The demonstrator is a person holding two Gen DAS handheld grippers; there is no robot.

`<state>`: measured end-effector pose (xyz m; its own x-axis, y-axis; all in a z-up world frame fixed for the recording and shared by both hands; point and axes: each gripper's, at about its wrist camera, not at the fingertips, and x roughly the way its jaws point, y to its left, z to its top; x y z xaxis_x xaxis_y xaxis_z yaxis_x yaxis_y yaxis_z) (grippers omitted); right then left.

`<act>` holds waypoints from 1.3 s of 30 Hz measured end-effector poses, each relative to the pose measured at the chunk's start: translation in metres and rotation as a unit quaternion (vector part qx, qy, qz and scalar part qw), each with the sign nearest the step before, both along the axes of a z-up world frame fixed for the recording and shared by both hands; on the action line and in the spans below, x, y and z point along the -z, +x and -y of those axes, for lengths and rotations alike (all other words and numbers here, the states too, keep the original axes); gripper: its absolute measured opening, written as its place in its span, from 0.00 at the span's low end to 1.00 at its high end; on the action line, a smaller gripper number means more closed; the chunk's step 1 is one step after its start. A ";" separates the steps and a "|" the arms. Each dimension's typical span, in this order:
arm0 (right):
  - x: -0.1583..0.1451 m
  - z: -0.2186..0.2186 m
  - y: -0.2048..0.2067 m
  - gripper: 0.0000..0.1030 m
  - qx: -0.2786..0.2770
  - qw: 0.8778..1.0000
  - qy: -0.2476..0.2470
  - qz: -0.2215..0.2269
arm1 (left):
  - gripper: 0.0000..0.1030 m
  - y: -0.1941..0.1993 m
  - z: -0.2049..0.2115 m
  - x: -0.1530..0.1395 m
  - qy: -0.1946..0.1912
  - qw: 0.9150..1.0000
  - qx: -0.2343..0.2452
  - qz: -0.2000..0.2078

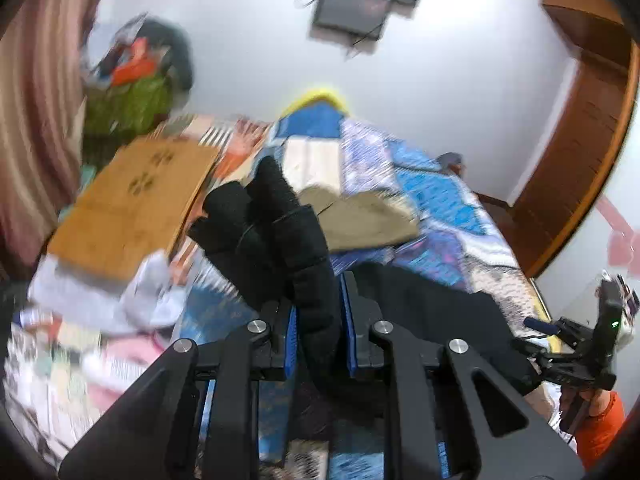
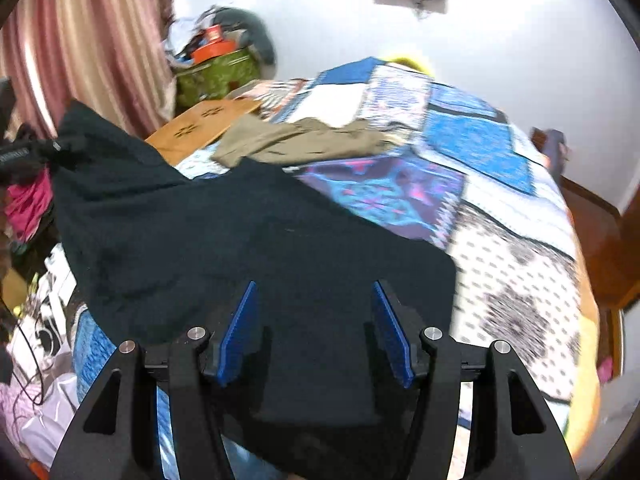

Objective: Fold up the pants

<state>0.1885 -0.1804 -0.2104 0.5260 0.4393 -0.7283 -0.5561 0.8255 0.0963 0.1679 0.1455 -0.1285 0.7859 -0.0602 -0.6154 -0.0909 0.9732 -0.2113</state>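
Observation:
A pair of black pants (image 2: 240,240) lies spread over the near part of a patchwork quilt (image 2: 480,140) on a bed. My left gripper (image 1: 318,320) is shut on a bunched fold of the pants (image 1: 280,240), which stands up above the jaws, lifted off the bed. In the right wrist view that raised corner runs up to the far left edge. My right gripper (image 2: 316,328) hovers over the near edge of the pants with its blue pads (image 2: 240,332) wide apart, pressing on nothing.
A khaki garment (image 2: 304,140) lies crumpled further back on the quilt. A wooden board (image 1: 132,200) rests at the bed's left side, beside a green container (image 2: 216,72) and striped curtain (image 2: 80,40). Clutter fills the floor at left. An orange sleeve (image 1: 600,432) shows at right.

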 end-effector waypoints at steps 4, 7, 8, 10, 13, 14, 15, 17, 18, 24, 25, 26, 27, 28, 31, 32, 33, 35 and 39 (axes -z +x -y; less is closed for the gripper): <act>0.007 0.035 -0.002 0.54 0.033 0.999 0.000 -0.011 | 0.18 0.009 0.038 -0.031 0.011 0.999 0.037 0.031; 0.017 0.055 -0.006 0.54 0.051 0.998 0.003 -0.026 | 0.17 0.018 0.069 -0.046 0.023 0.996 0.069 0.045; 0.023 0.062 -0.006 0.54 0.057 0.998 0.006 -0.035 | 0.17 0.021 0.077 -0.048 0.026 0.996 0.078 0.047; 0.035 0.071 -0.006 0.54 0.062 0.996 0.013 -0.056 | 0.16 0.027 0.098 -0.052 0.030 0.994 0.098 0.048; 0.053 0.075 -0.006 0.54 0.055 0.994 0.027 -0.088 | 0.15 0.039 0.129 -0.051 0.032 0.990 0.130 0.044; 0.054 0.076 -0.007 0.54 0.056 0.994 0.035 -0.083 | 0.15 0.043 0.140 -0.049 0.032 0.988 0.145 0.040; 0.054 0.076 -0.007 0.54 0.055 0.994 0.037 -0.081 | 0.15 0.047 0.151 -0.046 0.031 0.986 0.161 0.036; 0.054 0.076 -0.007 0.56 0.052 0.994 0.041 -0.081 | 0.15 0.053 0.177 -0.040 0.026 0.980 0.197 0.027; 0.055 0.076 -0.007 0.56 0.051 0.995 0.042 -0.081 | 0.15 0.056 0.191 -0.034 0.026 0.976 0.216 0.023; 0.056 0.076 -0.008 0.56 0.048 0.995 0.050 -0.078 | 0.15 0.064 0.266 0.005 0.043 0.955 0.292 -0.023; 0.057 0.078 -0.008 0.56 0.048 0.994 0.052 -0.077 | 0.15 0.065 0.275 0.015 0.043 0.951 0.304 -0.035; 0.057 0.078 -0.008 0.56 0.049 0.994 0.054 -0.076 | 0.15 0.064 0.282 0.023 0.046 0.948 0.312 -0.045; 0.057 0.079 -0.009 0.56 0.050 0.994 0.056 -0.076 | 0.15 0.063 0.288 0.034 0.046 0.945 0.319 -0.056; 0.057 0.080 -0.009 0.56 0.051 0.994 0.059 -0.075 | 0.15 0.063 0.292 0.044 0.043 0.941 0.327 -0.068; 0.054 0.084 -0.011 0.56 0.054 0.993 0.063 -0.079 | 0.16 0.058 0.296 0.071 0.033 0.933 0.343 -0.108; 0.052 0.086 -0.013 0.56 0.054 0.993 0.063 -0.079 | 0.16 0.056 0.297 0.079 0.035 0.930 0.345 -0.120; 0.051 0.087 -0.015 0.57 0.055 0.994 0.061 -0.077 | 0.16 0.054 0.298 0.085 0.037 0.928 0.347 -0.130; 0.047 0.091 -0.019 0.57 0.054 0.994 0.057 -0.072 | 0.17 0.050 0.296 0.091 0.040 0.925 0.349 -0.144; 0.038 0.099 -0.028 0.58 0.058 0.995 0.046 -0.061 | 0.28 0.037 0.294 0.081 0.045 0.925 0.352 -0.135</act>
